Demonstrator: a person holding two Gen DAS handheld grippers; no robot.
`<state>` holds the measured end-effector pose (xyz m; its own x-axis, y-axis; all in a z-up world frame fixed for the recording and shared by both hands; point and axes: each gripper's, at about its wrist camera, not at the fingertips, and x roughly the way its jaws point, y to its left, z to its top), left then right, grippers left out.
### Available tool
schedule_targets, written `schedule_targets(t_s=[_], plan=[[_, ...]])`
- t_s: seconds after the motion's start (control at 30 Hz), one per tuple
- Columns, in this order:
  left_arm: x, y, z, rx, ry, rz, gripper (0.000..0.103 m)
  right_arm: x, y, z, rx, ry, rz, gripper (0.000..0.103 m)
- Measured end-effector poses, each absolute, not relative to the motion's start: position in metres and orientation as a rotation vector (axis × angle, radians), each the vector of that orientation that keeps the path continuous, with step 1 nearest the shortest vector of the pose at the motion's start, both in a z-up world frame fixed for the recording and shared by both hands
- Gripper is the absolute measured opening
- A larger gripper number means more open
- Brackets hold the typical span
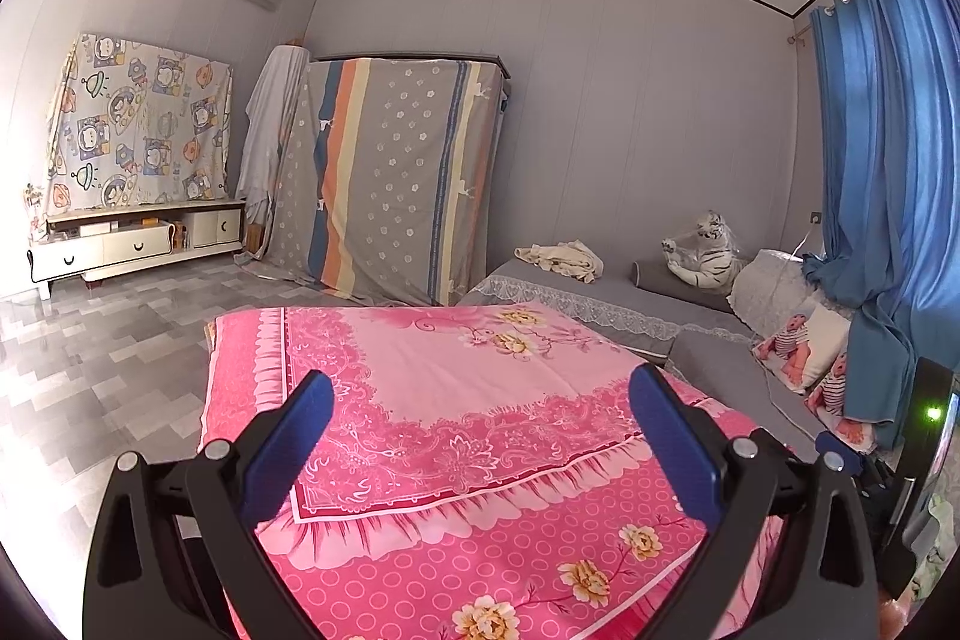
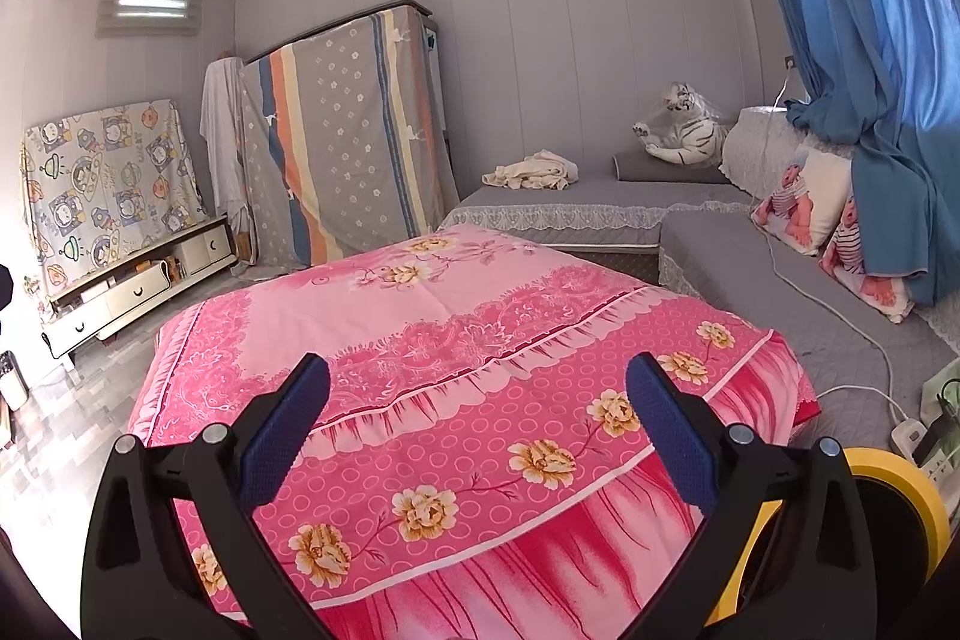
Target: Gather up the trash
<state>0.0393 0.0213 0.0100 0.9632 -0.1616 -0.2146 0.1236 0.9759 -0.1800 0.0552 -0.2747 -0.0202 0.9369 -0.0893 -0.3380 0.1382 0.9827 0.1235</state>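
Observation:
No trash shows in either view. My left gripper [image 1: 480,388] is open and empty, its blue-padded fingers [image 1: 303,424] spread wide above a table covered with a pink floral cloth [image 1: 456,400]. My right gripper [image 2: 477,385] is also open and empty, held above the near side of the same pink cloth [image 2: 456,316]. Part of the right gripper's body with a green light [image 1: 933,412] shows at the right edge of the left wrist view.
A grey L-shaped sofa [image 2: 720,244] with a toy tiger [image 2: 684,130], a cream cloth [image 2: 531,172] and baby-print cushions [image 2: 798,205] lies behind and right. Blue curtain [image 2: 870,40] at right. A white cable and power strip [image 2: 906,430], a yellow round object [image 2: 900,508], a TV cabinet [image 1: 132,238], and cloth-draped furniture [image 1: 390,178] stand around.

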Motion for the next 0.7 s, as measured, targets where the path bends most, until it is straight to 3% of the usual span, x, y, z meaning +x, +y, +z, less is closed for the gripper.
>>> schedule_targets(t_s=[0.7], plan=[[0.0371,0.0203,0.0101,-0.16,0.234,-0.163,0.095,0.056,-0.2766,-0.0238,0.15,0.348,-0.119,0.094]])
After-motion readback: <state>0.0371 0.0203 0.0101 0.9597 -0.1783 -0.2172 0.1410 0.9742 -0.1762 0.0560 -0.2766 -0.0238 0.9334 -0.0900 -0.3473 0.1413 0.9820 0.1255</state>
